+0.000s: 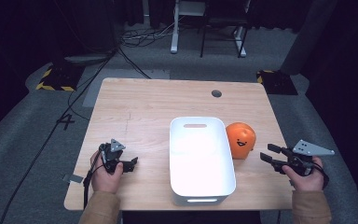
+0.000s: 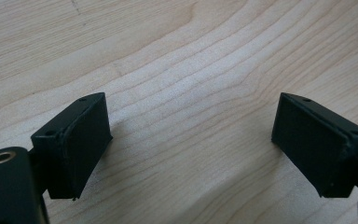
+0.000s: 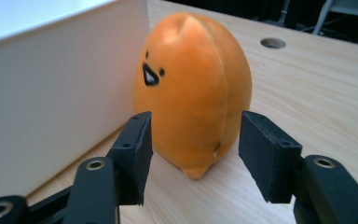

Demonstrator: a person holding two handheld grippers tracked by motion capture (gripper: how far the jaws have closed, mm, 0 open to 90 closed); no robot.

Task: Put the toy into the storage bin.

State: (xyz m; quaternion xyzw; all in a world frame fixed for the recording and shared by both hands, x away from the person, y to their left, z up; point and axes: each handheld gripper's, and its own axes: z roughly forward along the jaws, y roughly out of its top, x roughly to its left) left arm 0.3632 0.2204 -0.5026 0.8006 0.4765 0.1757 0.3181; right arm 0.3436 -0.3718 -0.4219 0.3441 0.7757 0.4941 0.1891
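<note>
Broadly, the wooden surface (image 1: 144, 112) carries a white bin (image 1: 200, 161) that stands lengthwise near the middle of the near edge, its short end reaching almost to that edge. Just beside the bin's right wall, toward the right edge of the surface, stands the orange plush toy (image 1: 240, 139) (a small black face is drawn on it), upright and close against the bin, as the right gripper view shows. The right gripper (image 1: 270, 158) is at the right edge, pointing at the toy; its jaws stand apart with the toy ahead of them, untouched. The left gripper (image 1: 133, 164) rests near the near left corner, jaws wide over bare wood.
</note>
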